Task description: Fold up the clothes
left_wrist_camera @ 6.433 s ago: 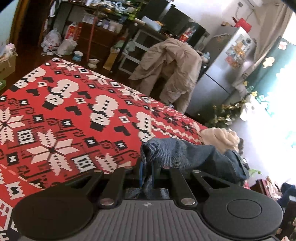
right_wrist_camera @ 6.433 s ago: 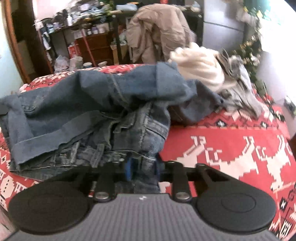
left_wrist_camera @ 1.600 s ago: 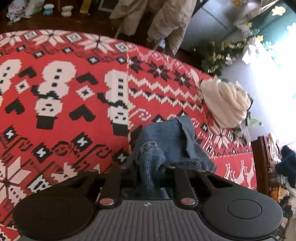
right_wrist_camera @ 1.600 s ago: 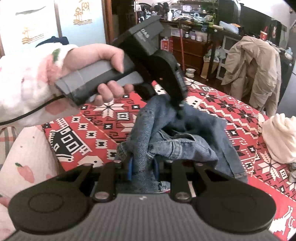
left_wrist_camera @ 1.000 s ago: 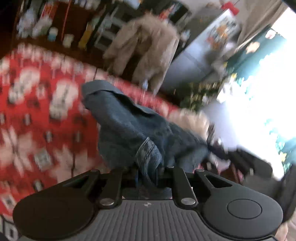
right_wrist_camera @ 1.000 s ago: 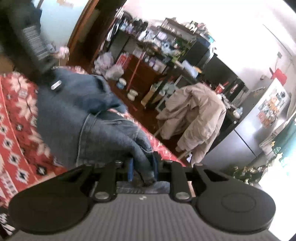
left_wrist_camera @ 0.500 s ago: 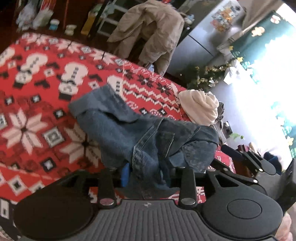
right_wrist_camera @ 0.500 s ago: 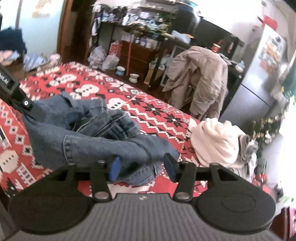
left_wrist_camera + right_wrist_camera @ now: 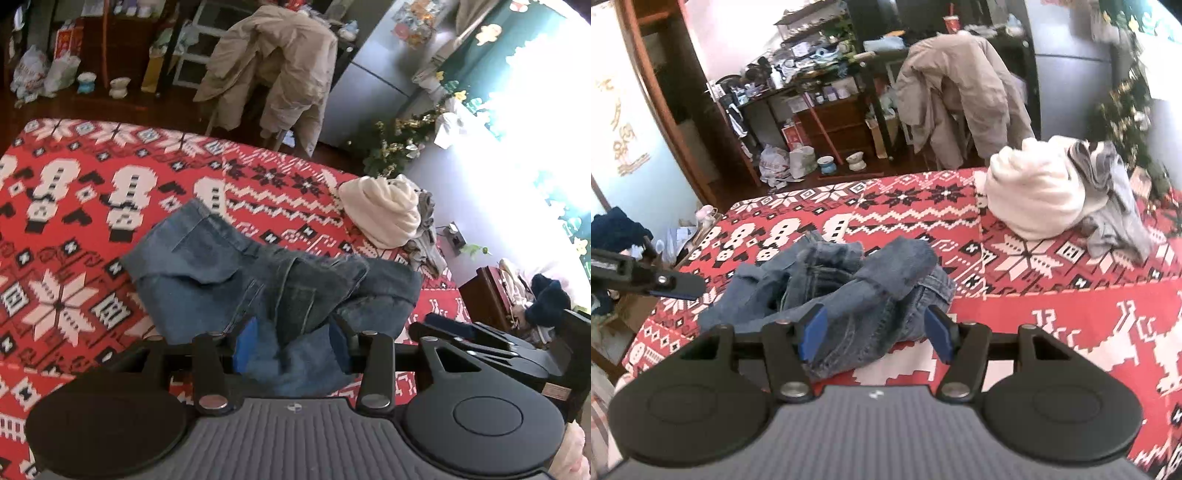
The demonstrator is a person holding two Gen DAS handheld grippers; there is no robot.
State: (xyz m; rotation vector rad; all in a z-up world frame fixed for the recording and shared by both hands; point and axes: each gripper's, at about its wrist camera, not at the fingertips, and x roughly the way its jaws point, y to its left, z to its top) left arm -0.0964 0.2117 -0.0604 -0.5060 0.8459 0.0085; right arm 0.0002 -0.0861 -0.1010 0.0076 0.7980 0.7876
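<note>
Denim garment (image 9: pixel 236 280), bunched w/ loose folds, lying on red patterned blanket (image 9: pixel 74 206) near its front edge. Left gripper (image 9: pixel 291 345): jaws opening, denim between the blue pads but not pinched. Right gripper (image 9: pixel 875 330): jaws opening, fairly wide, denim heap between and just beyond the pads, not gripped. White garment (image 9: pixel 1034 192) w/ grey cloth (image 9: pixel 1115 206) sits well apart, at far right corner of blanket.
</note>
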